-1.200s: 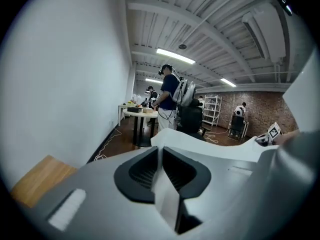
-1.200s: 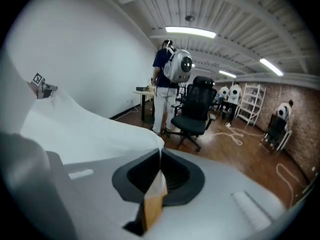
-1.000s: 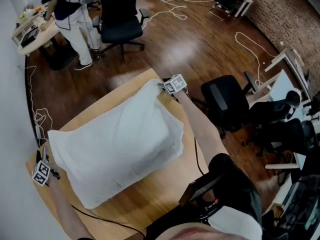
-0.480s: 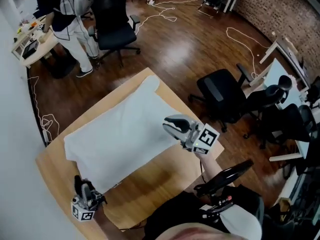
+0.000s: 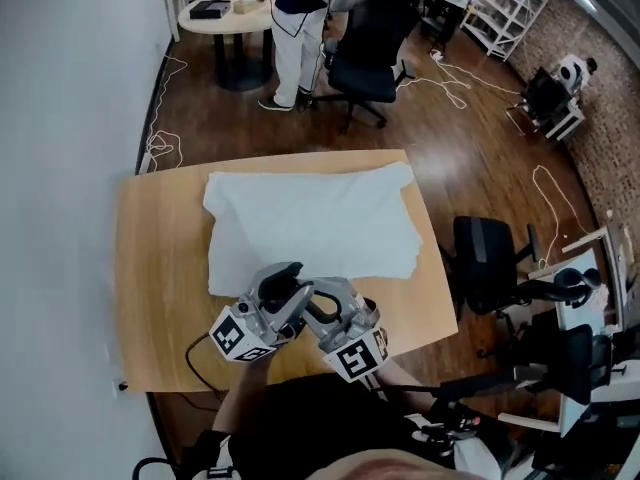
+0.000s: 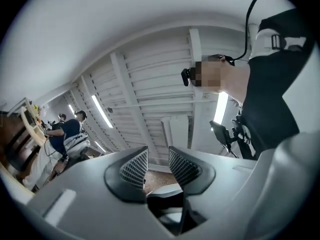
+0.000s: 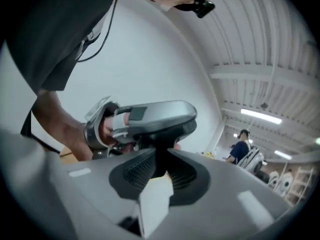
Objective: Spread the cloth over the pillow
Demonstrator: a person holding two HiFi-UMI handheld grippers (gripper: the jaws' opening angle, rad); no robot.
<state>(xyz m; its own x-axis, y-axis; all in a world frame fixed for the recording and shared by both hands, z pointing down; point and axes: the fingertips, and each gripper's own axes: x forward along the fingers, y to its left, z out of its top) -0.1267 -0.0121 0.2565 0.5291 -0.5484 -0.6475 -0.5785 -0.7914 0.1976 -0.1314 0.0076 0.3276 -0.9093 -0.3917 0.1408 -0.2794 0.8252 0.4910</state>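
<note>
Leaving the cloth (image 5: 310, 223), upper centre on the tabletop (image 5: 160, 268), risks its rumpled right edge staying bunched, since left gripper (image 6: 152, 166) and right gripper (image 7: 159, 168), empty, jaws just closing to narrow gaps, hang bottom centre.

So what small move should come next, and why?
Probably just set both tools down: the cloth lies flat over the pillow on the table, and the left tongs and right tongs, which have just been closing, are empty, held near the body.
</note>
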